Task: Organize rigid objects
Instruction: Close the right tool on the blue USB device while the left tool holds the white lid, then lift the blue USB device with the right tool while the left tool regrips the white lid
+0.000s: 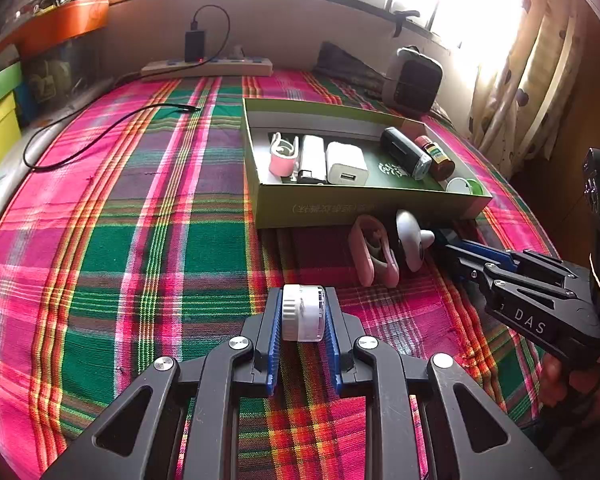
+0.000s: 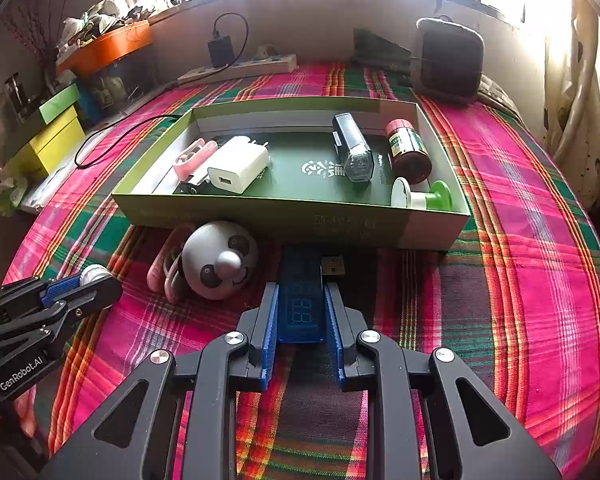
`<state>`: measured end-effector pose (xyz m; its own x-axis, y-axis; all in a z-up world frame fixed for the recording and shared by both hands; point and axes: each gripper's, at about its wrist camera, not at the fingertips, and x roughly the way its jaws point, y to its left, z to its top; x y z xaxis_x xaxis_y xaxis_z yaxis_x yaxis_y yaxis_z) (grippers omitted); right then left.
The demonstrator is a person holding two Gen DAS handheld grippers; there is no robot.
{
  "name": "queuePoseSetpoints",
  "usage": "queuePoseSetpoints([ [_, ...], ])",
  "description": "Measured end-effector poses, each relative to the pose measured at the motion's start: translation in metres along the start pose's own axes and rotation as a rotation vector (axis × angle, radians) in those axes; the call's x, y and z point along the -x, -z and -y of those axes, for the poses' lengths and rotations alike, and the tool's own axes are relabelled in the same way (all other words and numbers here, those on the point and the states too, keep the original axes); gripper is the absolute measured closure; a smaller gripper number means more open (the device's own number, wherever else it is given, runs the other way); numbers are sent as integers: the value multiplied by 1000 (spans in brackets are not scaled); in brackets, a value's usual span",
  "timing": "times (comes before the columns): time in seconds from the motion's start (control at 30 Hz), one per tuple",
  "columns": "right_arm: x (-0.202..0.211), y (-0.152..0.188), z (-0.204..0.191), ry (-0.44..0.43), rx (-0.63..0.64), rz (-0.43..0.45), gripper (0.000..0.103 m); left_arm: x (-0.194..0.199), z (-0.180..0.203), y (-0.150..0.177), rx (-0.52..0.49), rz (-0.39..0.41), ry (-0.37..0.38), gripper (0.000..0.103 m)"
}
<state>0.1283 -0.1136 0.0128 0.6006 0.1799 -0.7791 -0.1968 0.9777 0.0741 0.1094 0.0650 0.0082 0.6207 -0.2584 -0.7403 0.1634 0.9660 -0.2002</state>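
Observation:
My left gripper (image 1: 302,316) is shut on a small white round bottle (image 1: 303,312) held above the plaid cloth; it also shows at the left as the left gripper (image 2: 76,284). My right gripper (image 2: 300,312) is shut on a blue USB meter (image 2: 301,300) with a digit display and a metal plug, lying just in front of the green box (image 2: 284,216). In the box lie a white charger (image 2: 238,164), a pink clip (image 2: 194,156), a black torch (image 2: 352,148), a brown bottle (image 2: 408,150) and a white-and-green spool (image 2: 420,196).
A panda-faced round gadget (image 2: 220,260) and a pink clip (image 2: 168,264) lie on the cloth in front of the box. A power strip (image 2: 240,68) with a black charger and a small heater (image 2: 448,60) stand at the back. A black cable (image 1: 100,136) runs across the left.

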Motion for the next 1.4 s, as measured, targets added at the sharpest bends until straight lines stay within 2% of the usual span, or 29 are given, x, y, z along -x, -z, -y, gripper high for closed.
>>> queuePoseSetpoints([
  [0.8, 8, 3, 4, -41, -6, 22, 80, 12, -1, -3, -9, 31, -13, 85],
  [1.4, 27, -7, 11, -56, -4, 73, 80, 31, 12, -26, -40, 85, -21, 85],
])
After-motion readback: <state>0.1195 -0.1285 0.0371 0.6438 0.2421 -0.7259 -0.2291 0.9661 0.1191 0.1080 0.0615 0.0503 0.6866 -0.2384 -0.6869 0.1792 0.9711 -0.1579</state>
